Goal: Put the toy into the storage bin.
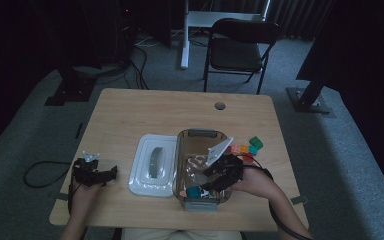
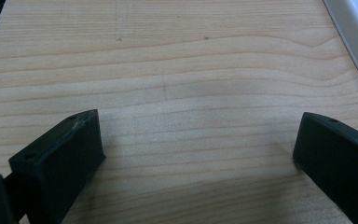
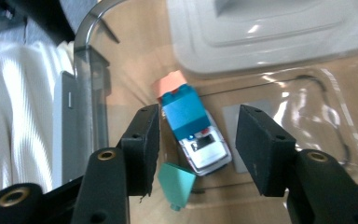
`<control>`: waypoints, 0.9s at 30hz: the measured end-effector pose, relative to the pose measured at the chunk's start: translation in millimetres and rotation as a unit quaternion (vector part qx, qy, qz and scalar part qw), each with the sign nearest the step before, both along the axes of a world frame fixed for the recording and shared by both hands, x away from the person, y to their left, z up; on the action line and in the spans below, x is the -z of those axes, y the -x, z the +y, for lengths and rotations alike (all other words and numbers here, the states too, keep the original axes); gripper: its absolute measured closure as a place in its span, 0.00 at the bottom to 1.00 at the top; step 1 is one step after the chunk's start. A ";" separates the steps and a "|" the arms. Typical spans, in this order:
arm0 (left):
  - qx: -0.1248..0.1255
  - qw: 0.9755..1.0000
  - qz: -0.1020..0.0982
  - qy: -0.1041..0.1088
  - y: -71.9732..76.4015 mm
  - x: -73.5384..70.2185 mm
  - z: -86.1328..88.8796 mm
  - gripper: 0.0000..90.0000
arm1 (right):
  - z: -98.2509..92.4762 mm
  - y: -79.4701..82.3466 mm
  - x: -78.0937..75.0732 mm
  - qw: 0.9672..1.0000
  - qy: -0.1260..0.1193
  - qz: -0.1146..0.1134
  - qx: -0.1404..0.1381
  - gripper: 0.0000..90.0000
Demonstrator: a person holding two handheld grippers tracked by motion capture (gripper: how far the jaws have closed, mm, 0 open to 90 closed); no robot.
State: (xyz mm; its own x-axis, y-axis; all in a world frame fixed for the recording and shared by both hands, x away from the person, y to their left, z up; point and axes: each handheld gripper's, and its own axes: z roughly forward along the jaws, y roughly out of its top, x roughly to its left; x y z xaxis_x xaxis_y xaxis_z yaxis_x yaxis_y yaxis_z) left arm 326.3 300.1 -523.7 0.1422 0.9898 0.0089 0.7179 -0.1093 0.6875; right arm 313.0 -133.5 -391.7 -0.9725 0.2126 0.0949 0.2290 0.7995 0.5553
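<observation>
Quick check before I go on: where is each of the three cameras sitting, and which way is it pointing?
High view: above the person's side, looking forward and down on the table; both forearms, left gripper and right gripper show.
Left gripper view: rides the left gripper, looking down at bare wood between wide-apart jaws.
Right gripper view: rides the right gripper, looking into the clear bin at a toy car between parted jaws.
Shared: the white lid edges into every view.

Blue-and-white toy car point(image 3: 196, 135), teal block point(image 3: 176, 184), white lid point(image 1: 152, 165).
</observation>
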 end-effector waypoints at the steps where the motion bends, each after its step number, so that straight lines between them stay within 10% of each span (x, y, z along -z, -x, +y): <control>1: 0.000 1.000 0.000 0.000 0.0 0.0 0.0 0.02 | -4.0 -0.2 -1.4 1.000 -0.007 -0.001 0.007 0.54; 13: 0.000 1.000 0.000 0.000 0.0 0.0 0.0 0.02 | -67.9 -10.8 -15.7 0.989 -0.085 -0.029 0.122 0.52; 27: 0.000 1.000 0.000 0.000 0.0 0.0 0.0 0.02 | -148.5 -46.5 4.8 0.951 -0.130 -0.044 0.277 0.52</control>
